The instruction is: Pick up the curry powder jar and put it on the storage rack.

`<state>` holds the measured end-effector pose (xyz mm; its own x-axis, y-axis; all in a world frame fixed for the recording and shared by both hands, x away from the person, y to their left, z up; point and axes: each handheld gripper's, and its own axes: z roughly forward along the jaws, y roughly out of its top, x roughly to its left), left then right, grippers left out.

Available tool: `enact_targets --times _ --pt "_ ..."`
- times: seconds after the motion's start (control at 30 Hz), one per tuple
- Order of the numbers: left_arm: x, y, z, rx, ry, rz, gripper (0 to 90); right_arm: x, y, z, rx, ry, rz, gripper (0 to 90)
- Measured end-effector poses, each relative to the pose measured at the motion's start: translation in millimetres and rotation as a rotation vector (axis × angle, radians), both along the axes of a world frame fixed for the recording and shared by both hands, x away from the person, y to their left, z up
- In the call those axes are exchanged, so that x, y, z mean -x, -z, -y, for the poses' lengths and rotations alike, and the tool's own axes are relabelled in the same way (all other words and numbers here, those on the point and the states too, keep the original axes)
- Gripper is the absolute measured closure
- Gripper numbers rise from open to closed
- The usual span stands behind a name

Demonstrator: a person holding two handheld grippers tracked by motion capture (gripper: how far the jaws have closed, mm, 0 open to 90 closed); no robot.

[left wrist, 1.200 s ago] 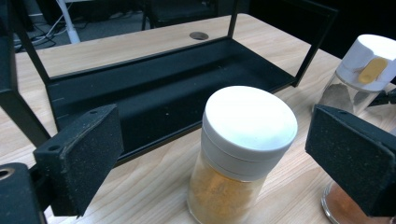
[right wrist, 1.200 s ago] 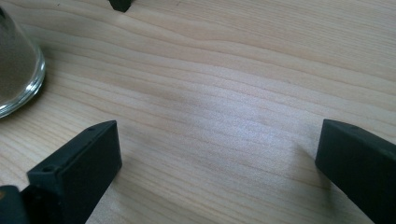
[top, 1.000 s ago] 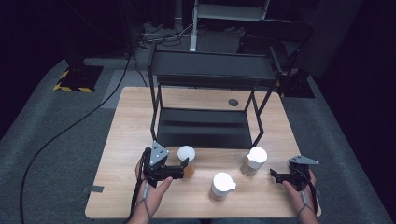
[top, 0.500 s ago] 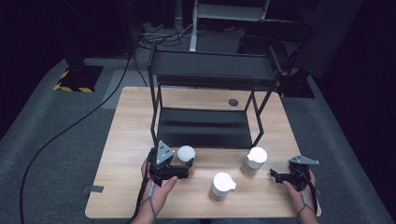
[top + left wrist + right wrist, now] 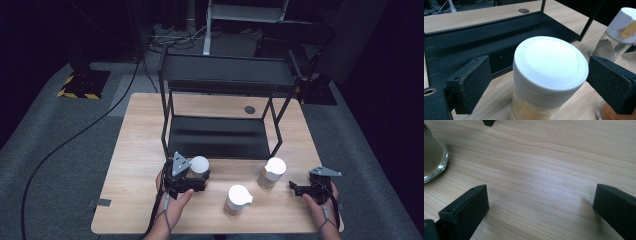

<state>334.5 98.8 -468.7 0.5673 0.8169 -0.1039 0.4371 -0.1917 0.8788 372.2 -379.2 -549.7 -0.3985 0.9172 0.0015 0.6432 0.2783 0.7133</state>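
Left hand-held gripper (image 5: 537,82) closing around white-lidded clear glass jar (image 5: 547,75), pads not yet touching; right hand-held gripper (image 5: 540,212) released above light wooden desk (image 5: 549,165).

rack (image 5: 220,135) – back middle of table (image 5: 135,150) | three jars in front – left (image 5: 198,167), middle (image 5: 237,199), right (image 5: 271,172) | left jar between left gripper's (image 5: 192,177) jaws

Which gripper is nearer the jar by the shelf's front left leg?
Left. The left gripper straddles that jar, its jaws just closing in with a gap still showing on the left side. The right gripper sits open over bare table at the far right.
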Motion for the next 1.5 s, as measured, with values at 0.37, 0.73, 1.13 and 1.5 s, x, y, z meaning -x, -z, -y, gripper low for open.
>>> enact_targets --times 0.37,0.73,1.13,1.5 --pt "0.2 8.0 5.1 0.009 0.032 0.013 30.0 0.0 0.0 0.0 0.0 0.0 0.0 0.0" --pt "0.3 7.4 5.6 0.002 0.029 0.023 31.9 0.0 0.0 0.0 0.0 0.0 0.0 0.0" --pt "-6.0 -9.5 6.0 -0.006 0.02 0.035 32.0 0.0 0.0 0.0 0.0 0.0 0.0 0.0" --pt "-15.2 -25.6 4.8 -0.014 0.027 0.04 32.1 0.0 0.1 0.0 0.0 0.0 0.0 0.0"
